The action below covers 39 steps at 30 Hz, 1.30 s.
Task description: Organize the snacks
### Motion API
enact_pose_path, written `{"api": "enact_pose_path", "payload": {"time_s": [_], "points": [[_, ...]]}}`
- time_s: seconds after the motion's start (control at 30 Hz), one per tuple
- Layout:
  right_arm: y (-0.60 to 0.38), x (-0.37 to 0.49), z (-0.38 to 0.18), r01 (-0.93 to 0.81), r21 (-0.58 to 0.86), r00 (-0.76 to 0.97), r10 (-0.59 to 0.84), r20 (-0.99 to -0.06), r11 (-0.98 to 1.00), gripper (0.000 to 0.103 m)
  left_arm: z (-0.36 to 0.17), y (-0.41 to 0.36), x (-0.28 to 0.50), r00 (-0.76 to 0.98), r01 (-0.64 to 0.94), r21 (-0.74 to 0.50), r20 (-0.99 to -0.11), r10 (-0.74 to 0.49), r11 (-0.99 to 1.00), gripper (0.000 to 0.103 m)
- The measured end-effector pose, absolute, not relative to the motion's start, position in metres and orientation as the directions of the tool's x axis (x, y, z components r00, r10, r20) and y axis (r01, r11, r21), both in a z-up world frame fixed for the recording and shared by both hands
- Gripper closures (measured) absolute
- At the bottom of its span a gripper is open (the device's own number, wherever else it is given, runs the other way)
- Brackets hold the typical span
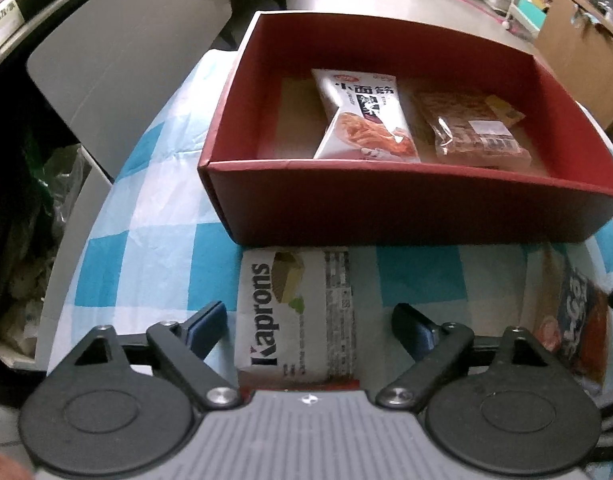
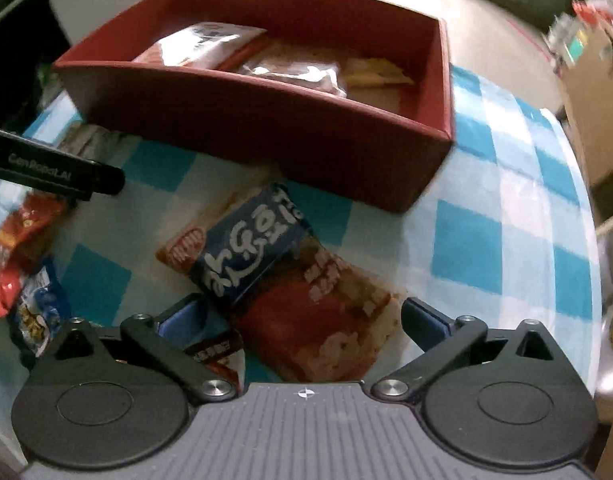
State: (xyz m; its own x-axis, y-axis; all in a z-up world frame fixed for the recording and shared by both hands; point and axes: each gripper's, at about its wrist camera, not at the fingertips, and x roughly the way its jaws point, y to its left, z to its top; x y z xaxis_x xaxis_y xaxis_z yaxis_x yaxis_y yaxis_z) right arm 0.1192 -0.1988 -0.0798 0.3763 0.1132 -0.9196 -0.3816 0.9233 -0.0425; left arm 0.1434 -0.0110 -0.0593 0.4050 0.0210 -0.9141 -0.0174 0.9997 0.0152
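Note:
A red cardboard box (image 1: pixel 406 212) stands on the blue-and-white checked cloth (image 1: pixel 146 248). Inside it lie a white snack packet (image 1: pixel 362 116) and a clear packet of brown snacks (image 1: pixel 470 128). Just in front of the box a white Kaprons wafer packet (image 1: pixel 298 312) lies flat. My left gripper (image 1: pixel 308 320) straddles it, open, with a gap on each side. In the right wrist view a red packet with a dark blue band (image 2: pixel 282 280) lies slanted between the fingers of my open right gripper (image 2: pixel 302 316). The box (image 2: pixel 266 128) is behind it.
A red packet (image 2: pixel 14 248), a blue packet (image 2: pixel 38 312) and a small dark packet (image 2: pixel 218 352) lie at the left. A black part of the left gripper (image 2: pixel 54 172) reaches in there. A white panel (image 1: pixel 126 60) and cardboard boxes (image 1: pixel 578 40) flank the round table.

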Motion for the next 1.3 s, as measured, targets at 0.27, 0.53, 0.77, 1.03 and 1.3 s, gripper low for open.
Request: {"api": "enact_pose_path", "payload": {"time_s": [0.27,0.53,0.77,1.03,1.3], "points": [[-0.207,0.123,-0.084,-0.413,0.006,0.378,0.178,-0.908,0.911,0.000,-0.053,-0.001,0.142,0.435,-0.006,0.013,-0.900,0.014,1.000,0.052],[-0.200,0.108,-0.077,-0.422,-0.028,0.377,0.147,-0.914,0.906,0.021,-0.047,0.005,0.138,0.400,-0.012,-0.048,-0.916,-0.039,0.999,0.052],[-0.212,0.096,-0.067,-0.356,0.052,0.383,0.197,-0.903,0.933,0.032,-0.033,0.008,0.126,0.413,-0.002,-0.073,-0.909,-0.066,0.997,0.052],[-0.202,0.077,-0.069,-0.369,0.030,0.379,0.180,-0.908,0.929,0.034,-0.029,0.019,0.122,0.403,-0.009,-0.110,-0.910,-0.097,0.994,0.052],[-0.216,0.083,-0.050,-0.326,0.162,0.398,0.291,-0.870,0.931,0.045,-0.015,0.021,0.121,0.424,0.014,-0.168,-0.892,-0.158,0.986,0.052]]}}
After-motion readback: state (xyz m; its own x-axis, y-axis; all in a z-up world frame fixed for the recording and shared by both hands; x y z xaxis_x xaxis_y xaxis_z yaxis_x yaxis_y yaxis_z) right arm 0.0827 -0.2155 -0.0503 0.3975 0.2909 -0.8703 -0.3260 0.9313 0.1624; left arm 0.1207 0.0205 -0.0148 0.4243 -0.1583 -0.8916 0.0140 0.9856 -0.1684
